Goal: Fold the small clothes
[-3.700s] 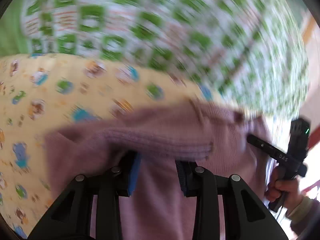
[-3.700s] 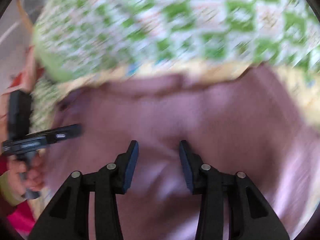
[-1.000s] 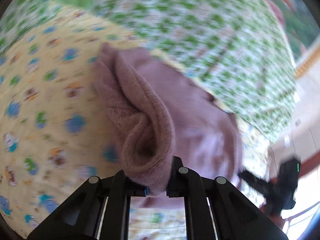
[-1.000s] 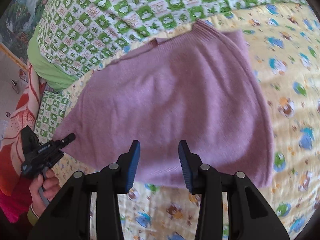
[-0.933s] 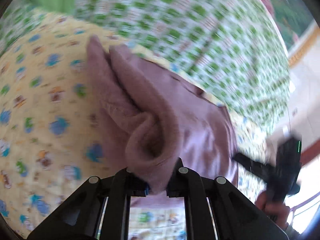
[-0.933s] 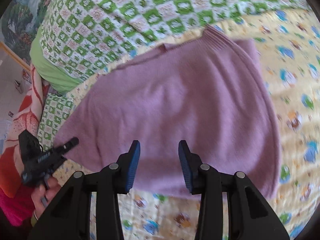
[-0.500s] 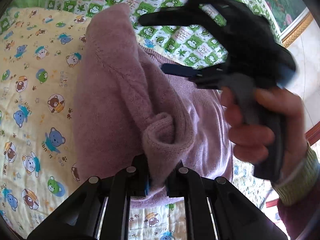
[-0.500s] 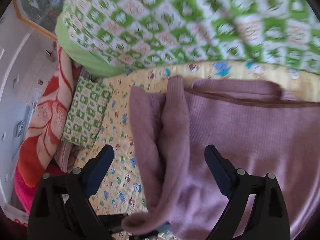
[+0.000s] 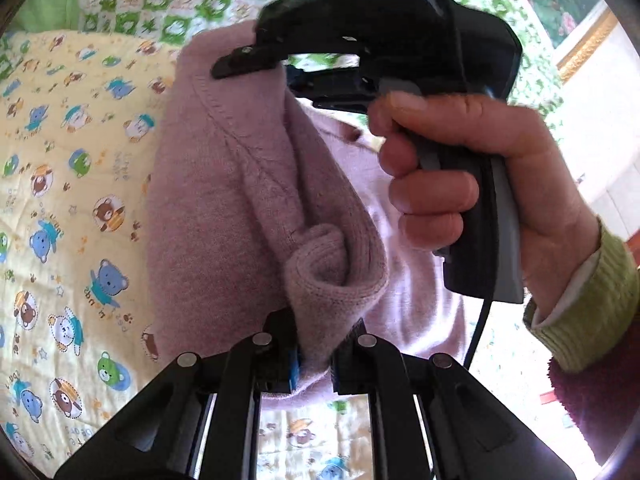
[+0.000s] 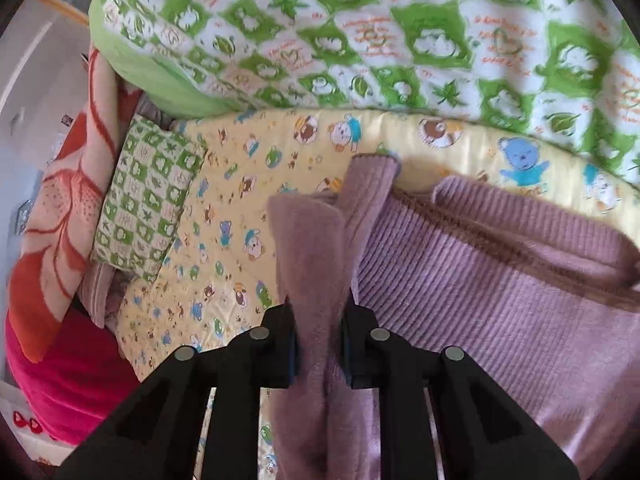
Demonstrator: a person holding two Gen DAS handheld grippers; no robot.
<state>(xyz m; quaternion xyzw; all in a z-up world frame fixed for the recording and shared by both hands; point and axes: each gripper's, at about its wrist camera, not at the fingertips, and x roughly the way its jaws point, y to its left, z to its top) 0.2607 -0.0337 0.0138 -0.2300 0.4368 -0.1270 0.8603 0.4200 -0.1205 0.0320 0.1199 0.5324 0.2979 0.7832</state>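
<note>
While the purple sweater (image 10: 500, 300) lies on the yellow bear blanket (image 10: 224, 216) across the middle of both pictures, the left gripper (image 9: 314, 354) pinches its rolled edge at the bottom. The right gripper (image 10: 318, 344) squeezes a raised fold too. A green checked quilt (image 10: 400, 32) fills the top.

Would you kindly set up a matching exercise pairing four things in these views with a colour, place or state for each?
Column one:
1. purple knit sweater
2. bear-print yellow sheet
3. checked quilt
4. red floral blanket

Column two:
A. green and white, piled beyond the sheet
B. clamped by both the left gripper and the right gripper
C. bunched at the far left of the right wrist view
D. spread under the sweater

Pairs: 1-B, 2-D, 3-A, 4-C
</note>
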